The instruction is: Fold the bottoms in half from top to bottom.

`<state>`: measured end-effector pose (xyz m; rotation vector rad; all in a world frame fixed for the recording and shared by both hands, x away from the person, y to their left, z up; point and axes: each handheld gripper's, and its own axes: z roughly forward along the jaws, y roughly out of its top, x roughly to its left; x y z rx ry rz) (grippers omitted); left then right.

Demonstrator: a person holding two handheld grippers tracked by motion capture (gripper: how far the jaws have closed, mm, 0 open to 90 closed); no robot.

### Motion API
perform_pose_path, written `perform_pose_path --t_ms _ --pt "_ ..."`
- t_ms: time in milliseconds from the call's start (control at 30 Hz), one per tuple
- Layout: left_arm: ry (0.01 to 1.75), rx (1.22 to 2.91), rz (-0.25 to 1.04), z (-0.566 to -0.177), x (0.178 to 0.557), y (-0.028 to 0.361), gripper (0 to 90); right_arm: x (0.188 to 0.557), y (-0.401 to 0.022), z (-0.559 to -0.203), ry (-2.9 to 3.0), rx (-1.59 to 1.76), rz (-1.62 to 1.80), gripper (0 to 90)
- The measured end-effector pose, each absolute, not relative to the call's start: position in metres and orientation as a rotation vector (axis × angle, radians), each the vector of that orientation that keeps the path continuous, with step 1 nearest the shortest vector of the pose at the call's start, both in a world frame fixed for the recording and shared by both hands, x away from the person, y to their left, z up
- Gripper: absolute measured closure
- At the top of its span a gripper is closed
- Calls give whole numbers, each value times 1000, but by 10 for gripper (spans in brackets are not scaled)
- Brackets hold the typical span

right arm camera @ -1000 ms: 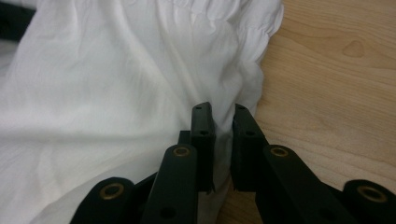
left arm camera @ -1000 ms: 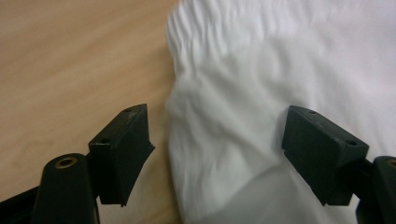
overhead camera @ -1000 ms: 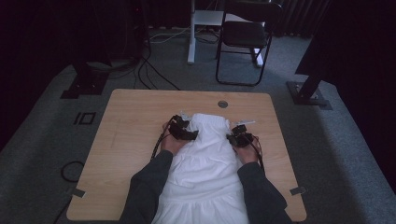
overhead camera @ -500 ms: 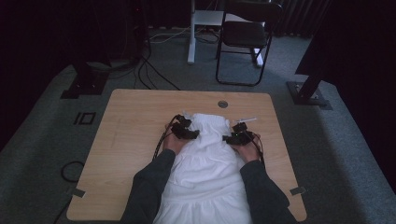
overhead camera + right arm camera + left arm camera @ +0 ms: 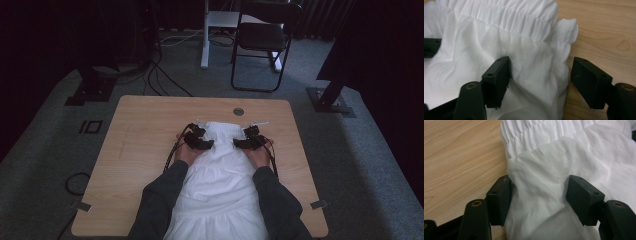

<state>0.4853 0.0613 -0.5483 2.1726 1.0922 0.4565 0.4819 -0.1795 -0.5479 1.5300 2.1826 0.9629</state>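
Note:
A white dress with a gathered elastic band lies flat along the middle of the wooden table. My left gripper rests on its upper left part. Its jaws have just closed, and a bunched fold of the dress is pinched in the left gripper, touching both pads. My right gripper sits on the upper right part. In the right gripper view the right gripper has just been opening. The edge of the dress lies against one pad, and the other pad stands off it over bare wood.
A thin white strap sticks out from the dress's top right corner. A round cable hole sits near the table's far edge. Beyond the table are a black chair, floor cables and two stand bases.
My right gripper has slid a little leftward onto the dress and its jaws have opened. The left hand has stayed in place.

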Motion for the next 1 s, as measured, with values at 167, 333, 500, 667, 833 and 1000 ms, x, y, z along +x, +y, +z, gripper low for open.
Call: perform_pose_path --t_ms 167,333,500,667,833,1000 --pt "1089 2196 430 -544 484 58 531 477 -167 -547 2186 1463 863 501" --pt "1115 2233 414 -539 485 52 768 482 -166 -541 2243 1561 910 811" --pt "1085 2184 403 -519 489 62 824 490 -178 -527 2220 1634 1047 828" --pt "1015 2037 479 -462 490 74 831 493 -187 -482 2136 1534 1268 828" --pt "902 1924 575 -398 488 82 832 490 -191 -421 2024 1382 1398 827" --pt "871 1914 574 -376 483 90 829 484 -188 -383 2026 1272 1414 822"
